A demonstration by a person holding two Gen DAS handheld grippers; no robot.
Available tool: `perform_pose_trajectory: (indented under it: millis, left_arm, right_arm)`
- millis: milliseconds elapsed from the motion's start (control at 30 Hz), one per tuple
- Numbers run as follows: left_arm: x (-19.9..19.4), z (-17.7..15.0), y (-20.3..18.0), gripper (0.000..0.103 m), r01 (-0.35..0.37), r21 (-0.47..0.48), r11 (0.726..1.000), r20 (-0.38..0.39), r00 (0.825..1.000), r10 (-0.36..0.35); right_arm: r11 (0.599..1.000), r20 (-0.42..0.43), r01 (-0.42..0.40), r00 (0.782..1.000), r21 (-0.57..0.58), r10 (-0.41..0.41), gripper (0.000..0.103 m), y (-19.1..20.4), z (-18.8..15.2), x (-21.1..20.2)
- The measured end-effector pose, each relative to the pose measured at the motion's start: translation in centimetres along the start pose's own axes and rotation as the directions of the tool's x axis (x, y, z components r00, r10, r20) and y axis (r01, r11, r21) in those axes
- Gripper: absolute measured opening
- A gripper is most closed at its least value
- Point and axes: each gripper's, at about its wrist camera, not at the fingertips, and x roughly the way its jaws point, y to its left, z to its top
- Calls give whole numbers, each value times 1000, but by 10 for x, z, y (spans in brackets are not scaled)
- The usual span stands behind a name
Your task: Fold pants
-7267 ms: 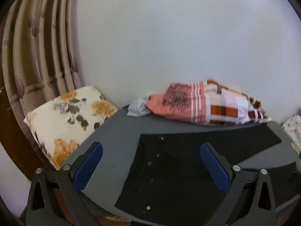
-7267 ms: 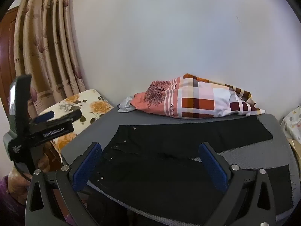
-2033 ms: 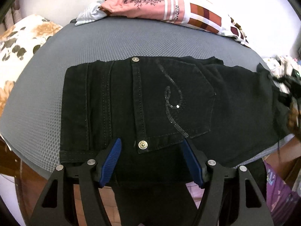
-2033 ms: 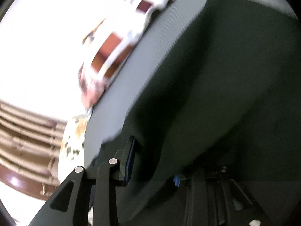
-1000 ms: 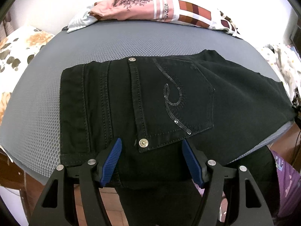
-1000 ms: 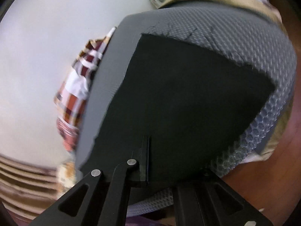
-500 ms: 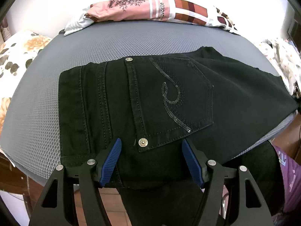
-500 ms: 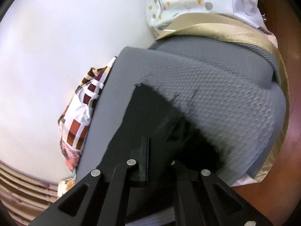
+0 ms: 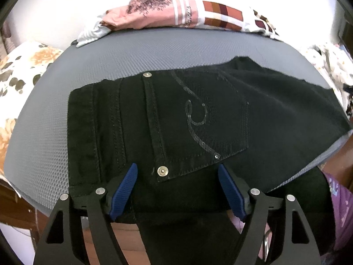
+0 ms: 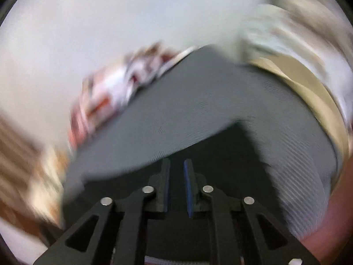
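Note:
Black pants (image 9: 198, 114) lie flat on the grey mattress (image 9: 154, 53), waistband to the left and the sequinned back pocket facing up. My left gripper (image 9: 176, 167) hovers over their near edge. Its blue pads stand wide apart and are opening, with the cloth below the pocket rivet between them, not pinched. The right wrist view is blurred by motion. There my right gripper (image 10: 177, 162) is above the dark pants (image 10: 220, 154). Its jaws are opening, with a narrow gap between the pads. I cannot tell if any cloth is still in that gap.
A pink and checked pillow (image 9: 198, 15) lies along the far wall, and a floral pillow (image 9: 19, 66) sits at the left. Patterned cloth (image 9: 331, 61) is heaped past the right end. The mattress (image 10: 209, 92) drops off at its near edge, where a person's purple garment (image 9: 339, 209) shows.
The right gripper has risen and rolled, and its shut pads have parted. The left gripper stayed put, and its pads stand a little wider.

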Motion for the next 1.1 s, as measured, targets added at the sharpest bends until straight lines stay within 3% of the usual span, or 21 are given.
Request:
perform_pose_trajectory:
  millis: [100, 267, 367, 600, 733, 800, 867, 933, 1067, 1100]
  left_arm:
    - [-12, 3, 2, 76, -3, -20, 1000, 30, 1000, 3]
    - [-29, 15, 4, 76, -2, -55, 999, 50, 999, 5]
    - [-30, 22, 2, 76, 20, -79, 997, 42, 999, -17]
    - [-27, 39, -18, 76, 14, -34, 999, 23, 1000, -13]
    - [-25, 49, -32, 76, 23, -11, 1000, 18, 1000, -23]
    - [-23, 53, -38, 76, 24, 0, 1000, 16, 1000, -24]
    - [-20, 56, -44, 76, 26, 8, 1000, 3, 1000, -26]
    - [-17, 59, -49, 76, 28, 16, 999, -10, 1000, -28]
    - [-17, 61, -58, 76, 21, 35, 999, -22, 1000, -20]
    - [-17, 61, -61, 76, 21, 39, 999, -23, 1000, -20]
  right_arm:
    - [964, -86, 66, 992, -256, -91, 17, 43, 8, 45]
    - [877, -137, 79, 977, -474, -163, 16, 58, 20, 85]
    - [834, -185, 67, 962, -548, -199, 17, 52, 24, 101]
    - [828, -312, -82, 943, -555, -115, 23, 44, 26, 105]
    - [782, -334, -124, 936, -610, -111, 38, 44, 20, 100]
    - [765, -352, -138, 928, -629, -121, 39, 42, 14, 105]
    - [731, -329, -136, 936, -669, -127, 43, 45, 8, 106]
    - [741, -330, -134, 936, -658, -124, 37, 44, 10, 111]
    - [749, -302, -110, 945, -653, -124, 4, 44, 9, 109]
    - [746, -282, -82, 949, -661, -145, 4, 45, 5, 109]
